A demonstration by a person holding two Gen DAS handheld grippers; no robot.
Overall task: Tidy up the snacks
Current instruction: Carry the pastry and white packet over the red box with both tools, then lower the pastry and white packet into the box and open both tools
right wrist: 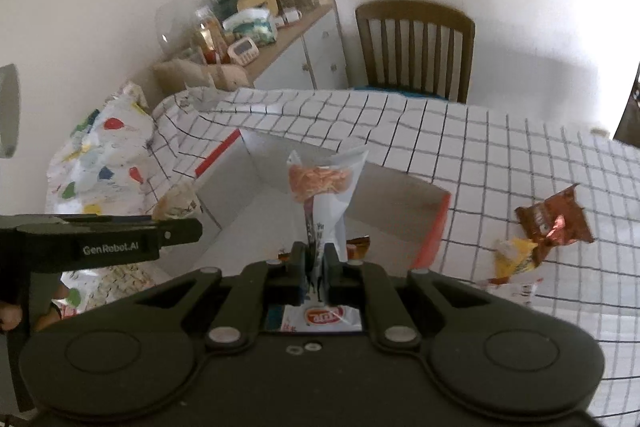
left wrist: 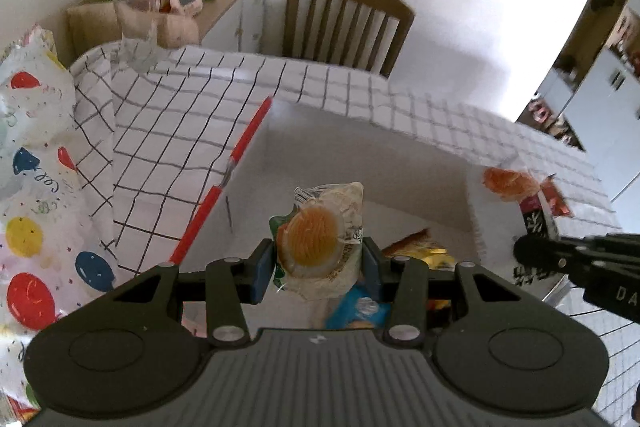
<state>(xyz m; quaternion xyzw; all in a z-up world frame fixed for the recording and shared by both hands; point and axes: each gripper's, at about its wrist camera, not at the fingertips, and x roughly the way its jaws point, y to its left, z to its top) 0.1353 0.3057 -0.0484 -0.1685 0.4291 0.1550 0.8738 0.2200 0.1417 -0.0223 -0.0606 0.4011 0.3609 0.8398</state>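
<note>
Gripping a round-cake snack packet (left wrist: 320, 243), the left tongs (left wrist: 318, 267) hold it upright above the open white box (left wrist: 360, 163), the landmark on the checked worktop (right wrist: 520, 163). The right tongs (right wrist: 316, 263) are clenched on a white chip bag (right wrist: 326, 187), also upright above the box interior. More packets (left wrist: 420, 255) lie inside the box. A brown wrapper (right wrist: 554, 219) and a yellow packet (right wrist: 514, 257) lie on the worktop right of the box

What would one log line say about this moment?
left tongs: shut on round-cake packet | right tongs: shut on white snack bag | both above white box | loose snacks on tablecloth
</note>
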